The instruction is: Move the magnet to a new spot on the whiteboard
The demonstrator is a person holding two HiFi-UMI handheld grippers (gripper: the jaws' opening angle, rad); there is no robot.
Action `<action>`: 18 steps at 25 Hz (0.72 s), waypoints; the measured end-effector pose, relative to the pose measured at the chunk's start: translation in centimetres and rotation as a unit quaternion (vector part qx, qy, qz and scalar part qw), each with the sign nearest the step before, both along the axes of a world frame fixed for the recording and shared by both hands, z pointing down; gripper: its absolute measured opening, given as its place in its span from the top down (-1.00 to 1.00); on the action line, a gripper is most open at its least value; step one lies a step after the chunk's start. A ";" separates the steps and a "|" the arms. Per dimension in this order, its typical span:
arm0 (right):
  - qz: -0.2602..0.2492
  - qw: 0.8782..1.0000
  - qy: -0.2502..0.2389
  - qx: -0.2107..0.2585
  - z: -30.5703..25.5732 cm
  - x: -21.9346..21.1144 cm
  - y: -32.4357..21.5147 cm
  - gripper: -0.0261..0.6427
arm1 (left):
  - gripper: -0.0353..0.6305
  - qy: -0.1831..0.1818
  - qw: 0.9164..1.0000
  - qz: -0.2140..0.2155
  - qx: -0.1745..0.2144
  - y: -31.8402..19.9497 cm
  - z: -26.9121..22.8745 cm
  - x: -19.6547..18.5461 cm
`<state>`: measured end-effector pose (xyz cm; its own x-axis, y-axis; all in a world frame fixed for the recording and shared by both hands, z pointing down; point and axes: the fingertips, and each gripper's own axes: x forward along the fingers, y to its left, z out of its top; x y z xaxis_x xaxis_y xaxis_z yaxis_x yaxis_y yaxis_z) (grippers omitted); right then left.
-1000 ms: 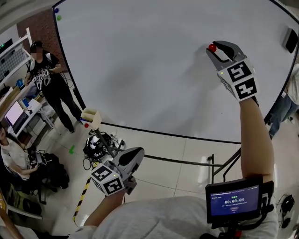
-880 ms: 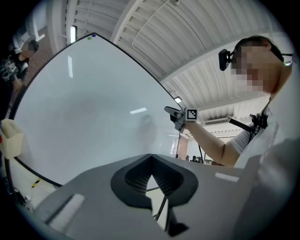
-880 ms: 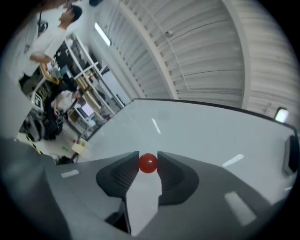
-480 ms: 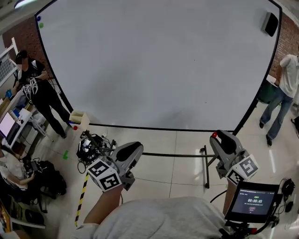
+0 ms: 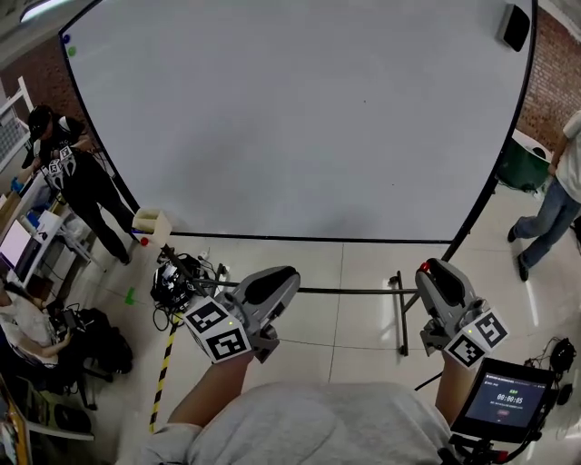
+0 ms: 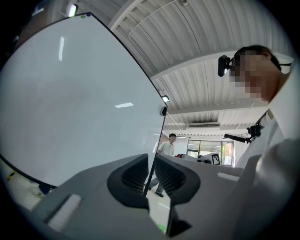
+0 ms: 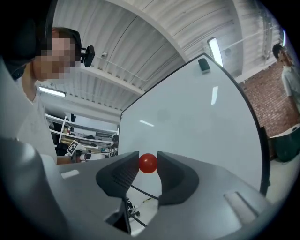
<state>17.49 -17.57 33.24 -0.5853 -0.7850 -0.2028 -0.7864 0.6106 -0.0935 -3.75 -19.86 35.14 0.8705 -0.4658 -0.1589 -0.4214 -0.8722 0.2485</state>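
Observation:
A small red ball magnet (image 7: pixel 148 163) sits pinched between the tips of my right gripper (image 7: pixel 148 165), which is shut on it. In the head view that gripper (image 5: pixel 427 269) hangs low at the right, over the floor and below the whiteboard (image 5: pixel 290 118), with the red magnet (image 5: pixel 424 267) showing at its tip. The board's white face is bare in the middle. My left gripper (image 5: pixel 289 274) hovers low at the centre-left, also off the board. In the left gripper view its jaws (image 6: pixel 151 171) stand together with nothing between them.
A black eraser (image 5: pixel 513 25) clings to the board's top right, and two small magnets (image 5: pixel 69 45) to its top left. The board's stand legs (image 5: pixel 399 304) cross the tiled floor. Cables (image 5: pixel 177 281) lie at the left. People stand at the left (image 5: pixel 68 173) and right (image 5: pixel 556 195).
My right gripper has come down from the upper right of the whiteboard to below its bottom edge, taking the red magnet with it. The left gripper shifted slightly right.

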 end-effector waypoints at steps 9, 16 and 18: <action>-0.004 1.000 -0.004 0.001 -0.4 0.3 -0.3 0.55 | 0.89 -0.002 1.000 -0.013 -0.003 0.0 -1.1 0.1; -0.011 1.000 -0.001 -0.003 2.3 -1.2 -2.0 0.55 | 0.89 -0.016 1.000 -0.021 -0.005 -1.4 1.2 -0.8; -0.010 1.000 0.002 -0.004 2.6 -1.3 -2.2 0.55 | 0.89 -0.027 0.999 -0.024 0.001 -1.6 1.6 -0.6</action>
